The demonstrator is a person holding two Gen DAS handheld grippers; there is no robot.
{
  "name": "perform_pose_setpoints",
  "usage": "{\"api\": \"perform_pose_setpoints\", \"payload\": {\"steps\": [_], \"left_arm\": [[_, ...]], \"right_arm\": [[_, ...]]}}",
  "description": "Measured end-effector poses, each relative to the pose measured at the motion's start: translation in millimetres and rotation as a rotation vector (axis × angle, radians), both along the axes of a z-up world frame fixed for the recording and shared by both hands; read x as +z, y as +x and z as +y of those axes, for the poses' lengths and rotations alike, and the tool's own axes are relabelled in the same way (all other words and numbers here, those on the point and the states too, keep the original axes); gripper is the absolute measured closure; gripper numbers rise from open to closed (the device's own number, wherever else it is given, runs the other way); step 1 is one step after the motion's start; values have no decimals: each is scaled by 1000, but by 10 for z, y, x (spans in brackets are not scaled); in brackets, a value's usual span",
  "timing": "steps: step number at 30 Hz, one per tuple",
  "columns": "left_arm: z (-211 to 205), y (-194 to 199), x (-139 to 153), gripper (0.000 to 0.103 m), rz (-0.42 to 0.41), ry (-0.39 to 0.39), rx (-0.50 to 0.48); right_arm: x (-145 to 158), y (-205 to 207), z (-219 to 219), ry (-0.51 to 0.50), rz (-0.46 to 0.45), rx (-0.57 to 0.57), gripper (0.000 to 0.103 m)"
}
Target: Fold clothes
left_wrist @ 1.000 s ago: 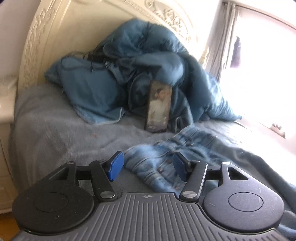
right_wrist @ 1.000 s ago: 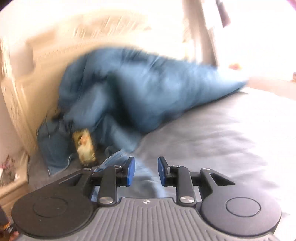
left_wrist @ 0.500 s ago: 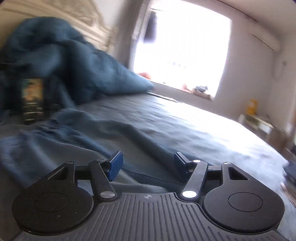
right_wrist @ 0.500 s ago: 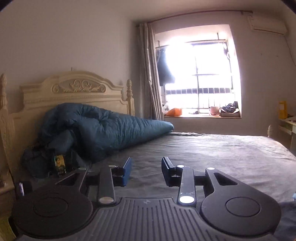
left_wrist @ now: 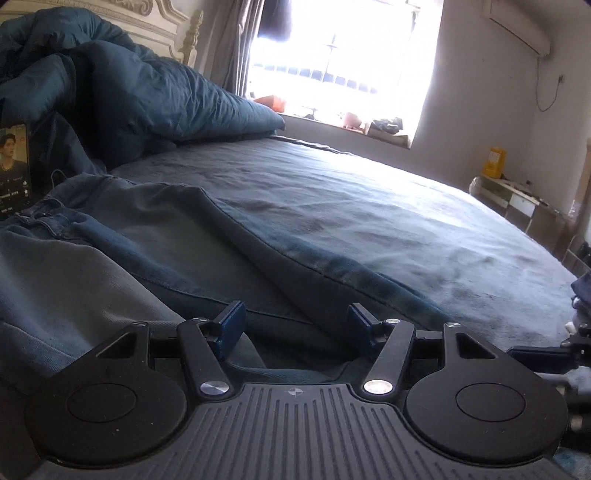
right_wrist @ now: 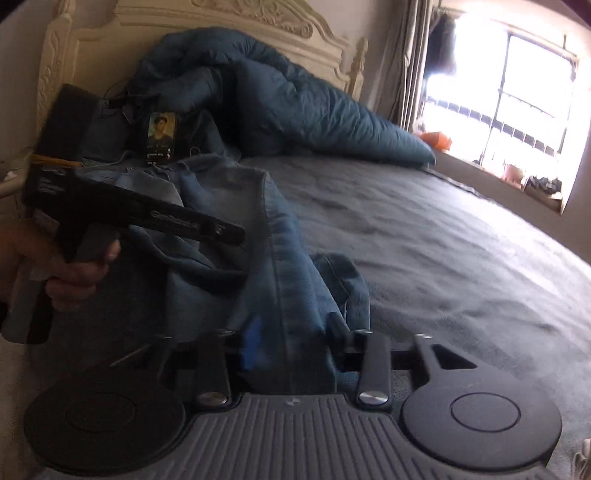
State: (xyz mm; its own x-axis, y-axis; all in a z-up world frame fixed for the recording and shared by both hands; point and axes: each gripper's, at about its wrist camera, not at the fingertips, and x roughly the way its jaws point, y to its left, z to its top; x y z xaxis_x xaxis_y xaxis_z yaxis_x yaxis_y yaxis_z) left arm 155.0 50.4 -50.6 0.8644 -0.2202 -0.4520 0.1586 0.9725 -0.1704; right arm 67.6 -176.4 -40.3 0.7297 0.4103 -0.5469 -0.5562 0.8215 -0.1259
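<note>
Blue denim jeans (left_wrist: 155, 236) lie spread on the grey bed, also shown in the right wrist view (right_wrist: 236, 221). My left gripper (left_wrist: 293, 325) is open low over a jeans leg, with the fabric lying between its fingers. My right gripper (right_wrist: 291, 347) has a jeans leg edge lying between its blue pads, which stand apart around the cloth. The left gripper's body, held by a hand, shows at the left of the right wrist view (right_wrist: 122, 214). The right gripper's finger tip shows at the right edge of the left wrist view (left_wrist: 543, 358).
A bunched blue duvet (right_wrist: 266, 92) lies against the cream headboard (right_wrist: 236, 22). A phone (right_wrist: 160, 136) leans on it with its screen lit. A bright window (left_wrist: 343, 55) is at the far side. A low cabinet (left_wrist: 517, 199) stands at the right wall.
Both grippers swung round and came down low onto the jeans. The right gripper now has a jeans leg between its fingers. The left gripper stays open.
</note>
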Motion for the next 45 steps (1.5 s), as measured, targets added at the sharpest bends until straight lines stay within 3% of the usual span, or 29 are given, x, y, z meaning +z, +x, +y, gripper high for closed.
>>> {"api": "perform_pose_setpoints", "payload": {"steps": [1,5,8,13,16,18,20,22,24,25,26,29,33,35,37,43,45], "left_arm": [[4,21,-8,42,-2,22,3],[5,150,-89,42,19,102,17],[16,207,-148,42,39,111,15],[-5,174,-150,42,18,137,9],[-14,178,-68,42,-9,104,-12],[-61,241,-15,42,-19,85,-40],[-132,362,10,41,-11,76,-62],[-207,516,0,41,7,82,-60],[-210,615,-45,41,15,76,-26],[-184,636,-79,41,16,65,-7],[-157,658,-112,41,16,54,11],[-48,716,-217,41,30,-2,56],[158,755,-317,41,61,-126,67],[186,758,-329,41,59,-141,64],[188,765,-336,41,62,-143,65],[160,734,-280,41,37,-139,53],[154,722,-269,41,28,-133,58]], "right_arm": [[45,93,-56,27,9,-10,100],[441,529,-511,178,-3,-109,100],[630,971,-711,245,-34,-189,103],[599,1710,-989,393,39,-357,103],[455,1690,-1138,512,125,-373,99],[358,1441,-1238,584,171,-345,92],[280,1084,-1326,614,169,-329,57],[199,746,-1391,623,157,-323,42],[102,471,-1419,606,161,-325,31],[13,431,-1392,594,199,-327,23],[-82,409,-1358,581,241,-331,22],[-370,381,-1243,543,359,-348,23],[-582,652,-1016,523,406,-349,31],[-521,753,-919,519,399,-328,63],[-312,822,-916,546,389,-295,75],[459,1376,-1314,779,423,-270,80],[463,1715,-1480,874,518,-334,76]]}}
